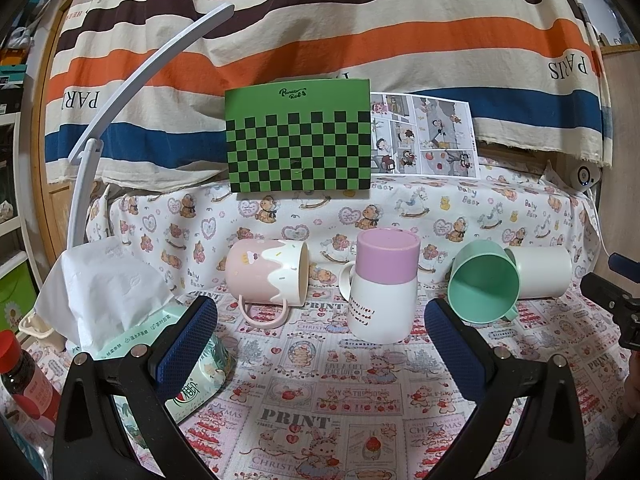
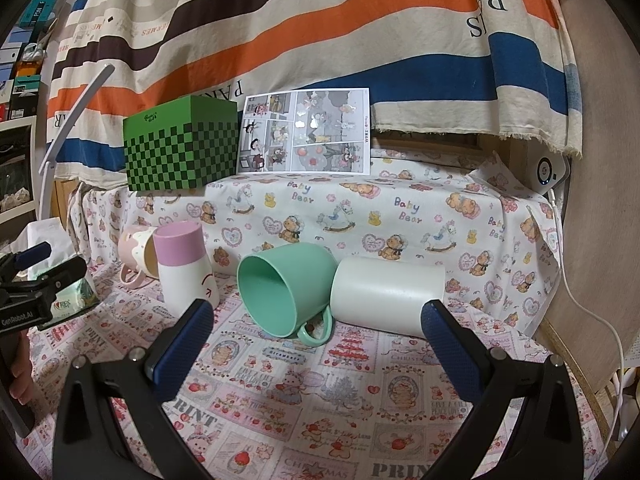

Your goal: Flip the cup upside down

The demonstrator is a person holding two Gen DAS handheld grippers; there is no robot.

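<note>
Mint-green plastic mug point(image 2: 286, 290) lies on its side against the white ceramic cup point(image 2: 388, 294), probably next to flip, both left gripper point(image 1: 320, 344) and right gripper point(image 2: 316, 344) wide open, empty.

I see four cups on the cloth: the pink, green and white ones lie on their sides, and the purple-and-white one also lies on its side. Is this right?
Not quite. The purple-and-white cup stands on the cloth, upside down going by its inverted lettering, as the left wrist view shows. The pink cup, green cup and white cup do lie on their sides.
</note>
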